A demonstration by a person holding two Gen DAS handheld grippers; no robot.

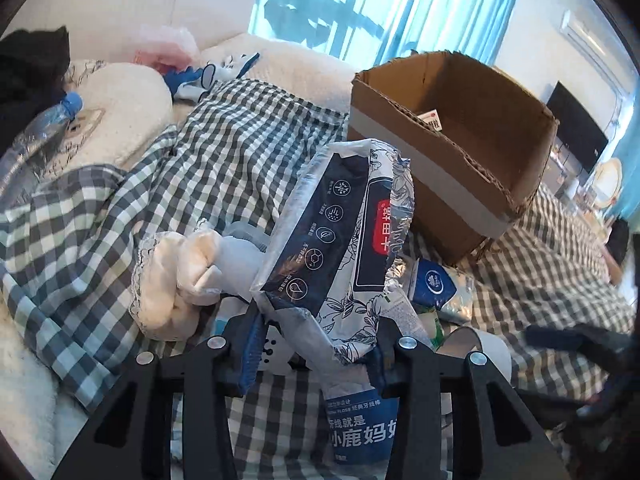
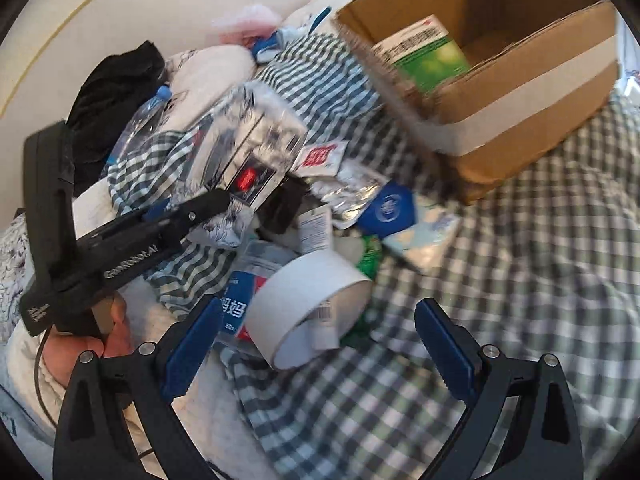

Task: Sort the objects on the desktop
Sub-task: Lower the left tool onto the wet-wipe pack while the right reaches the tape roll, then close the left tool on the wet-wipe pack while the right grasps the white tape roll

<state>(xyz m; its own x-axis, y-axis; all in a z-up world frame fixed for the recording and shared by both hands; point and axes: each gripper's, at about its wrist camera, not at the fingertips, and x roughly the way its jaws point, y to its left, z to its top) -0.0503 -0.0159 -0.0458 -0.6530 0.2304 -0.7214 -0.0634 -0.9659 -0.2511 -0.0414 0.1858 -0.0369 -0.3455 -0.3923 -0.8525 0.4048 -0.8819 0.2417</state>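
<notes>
My left gripper (image 1: 316, 350) is shut on the lower end of a silver and navy floral pouch (image 1: 340, 232), which stands up tilted toward the open cardboard box (image 1: 452, 152). The right wrist view shows that same left gripper (image 2: 200, 208) holding the pouch (image 2: 248, 152) over a pile of packets. My right gripper (image 2: 320, 344) is open, with its blue pads (image 2: 192, 344) spread wide just in front of a white roll (image 2: 312, 304) that lies on its side. Inside the cardboard box (image 2: 500, 80) rests a green and white carton (image 2: 428, 52).
A checked cloth (image 2: 500, 280) covers the surface. The pile holds a blue floss bag (image 1: 360, 428), a blue tissue pack (image 2: 388, 210) and a crumpled white cloth (image 1: 180, 280). A water bottle (image 1: 44, 128) and a black garment (image 2: 112, 96) lie at the left.
</notes>
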